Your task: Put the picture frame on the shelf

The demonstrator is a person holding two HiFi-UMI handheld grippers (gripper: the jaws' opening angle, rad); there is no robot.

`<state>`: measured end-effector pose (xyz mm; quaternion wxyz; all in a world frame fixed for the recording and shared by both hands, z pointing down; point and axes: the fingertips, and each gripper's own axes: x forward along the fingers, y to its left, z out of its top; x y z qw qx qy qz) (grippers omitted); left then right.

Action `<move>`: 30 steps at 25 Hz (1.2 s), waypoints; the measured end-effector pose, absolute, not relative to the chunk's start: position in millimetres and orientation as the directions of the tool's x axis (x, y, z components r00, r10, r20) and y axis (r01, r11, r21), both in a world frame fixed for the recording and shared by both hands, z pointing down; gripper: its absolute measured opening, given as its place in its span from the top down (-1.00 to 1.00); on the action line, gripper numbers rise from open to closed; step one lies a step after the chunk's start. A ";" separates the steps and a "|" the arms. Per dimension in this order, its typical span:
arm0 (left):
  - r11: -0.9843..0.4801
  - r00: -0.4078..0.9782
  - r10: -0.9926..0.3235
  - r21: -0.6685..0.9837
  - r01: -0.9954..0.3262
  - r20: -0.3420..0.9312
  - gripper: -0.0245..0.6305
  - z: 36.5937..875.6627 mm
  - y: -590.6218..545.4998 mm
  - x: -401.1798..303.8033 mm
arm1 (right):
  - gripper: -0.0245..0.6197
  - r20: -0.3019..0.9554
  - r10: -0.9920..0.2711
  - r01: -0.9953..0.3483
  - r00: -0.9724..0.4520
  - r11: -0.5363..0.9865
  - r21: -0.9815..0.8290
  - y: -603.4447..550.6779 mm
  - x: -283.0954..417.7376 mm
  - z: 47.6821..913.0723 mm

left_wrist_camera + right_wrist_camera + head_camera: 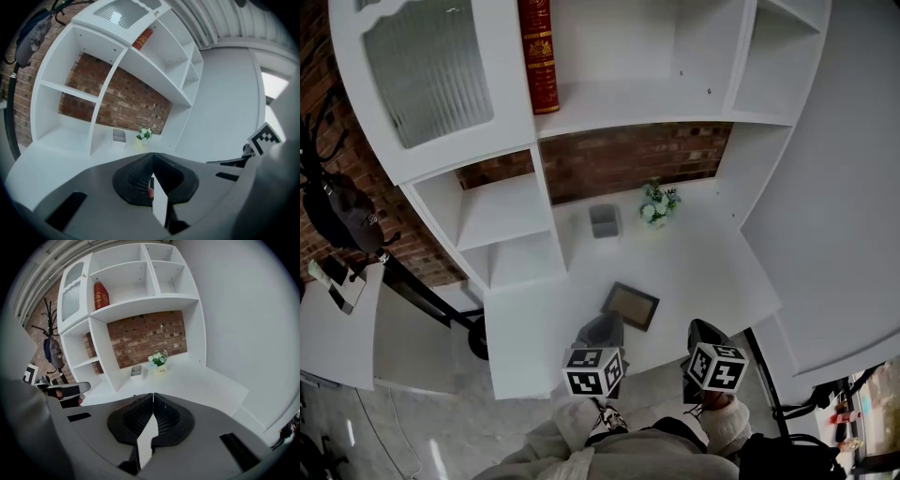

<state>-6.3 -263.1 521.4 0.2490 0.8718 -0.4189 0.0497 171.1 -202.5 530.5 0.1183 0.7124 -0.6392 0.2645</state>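
The picture frame (630,305), dark-edged with a brownish face, lies flat on the white desk (703,272) near its front edge. My left gripper (605,328) hovers just in front of the frame's near-left corner, jaws shut with nothing between them. To the frame's right, my right gripper (701,328) is also shut and empty, over the desk's front edge. Both gripper views look at the white shelf unit (117,65) (140,301), with shut jaw tips, left gripper (152,155) and right gripper (153,395); the frame is hidden there.
A red book (538,56) stands on an upper shelf. A small flower pot (659,202) and a grey box (604,220) sit at the desk's back by the brick wall. A coat stand with a black bag (342,216) is at the left.
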 end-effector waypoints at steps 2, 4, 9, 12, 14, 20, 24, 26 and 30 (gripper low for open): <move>-0.527 0.653 -0.696 0.406 -0.747 0.299 0.90 524.5 -264.0 -3.2 | 0.85 0.541 -0.839 -0.971 0.054 -0.171 -0.168 -201.0 175.1 534.3; -0.529 0.653 -0.693 0.401 -0.748 0.304 0.90 526.8 -263.1 -2.5 | 0.85 0.557 -0.829 -0.970 0.053 -0.175 -0.168 -201.0 176.4 538.8; -0.487 0.626 -0.708 0.416 -0.768 0.326 0.90 537.1 -263.2 -11.9 | 0.85 0.572 -0.820 -0.979 -0.008 -0.110 -0.171 -212.2 159.3 541.8; -0.450 0.595 -0.730 0.419 -0.788 0.335 0.90 541.6 -267.5 -19.0 | 0.85 0.575 -0.816 -0.985 -0.056 -0.048 -0.165 -226.4 149.1 544.9; -0.428 0.570 -0.748 0.409 -0.806 0.340 0.90 543.3 -269.9 -24.6 | 0.85 0.579 -0.810 -0.985 -0.089 -0.016 -0.173 -239.4 145.8 550.7; -0.324 0.465 -0.800 0.381 -0.866 0.379 0.90 547.3 -285.2 -51.4 | 0.85 0.551 -0.808 -0.973 -0.209 0.114 -0.202 -283.5 119.4 546.2; -0.302 0.437 -0.820 0.371 -0.878 0.368 0.90 536.7 -300.3 -44.5 | 0.85 0.557 -0.786 -0.961 -0.269 0.186 -0.203 -305.3 113.6 549.1; -0.304 0.430 -0.825 0.353 -0.885 0.367 0.90 533.5 -304.4 -40.0 | 0.85 0.568 -0.771 -0.956 -0.288 0.195 -0.219 -315.1 114.9 554.9; -0.266 0.387 -0.837 0.330 -0.905 0.387 0.90 540.0 -315.6 -41.0 | 0.85 0.567 -0.749 -0.938 -0.343 0.244 -0.244 -334.6 107.6 557.8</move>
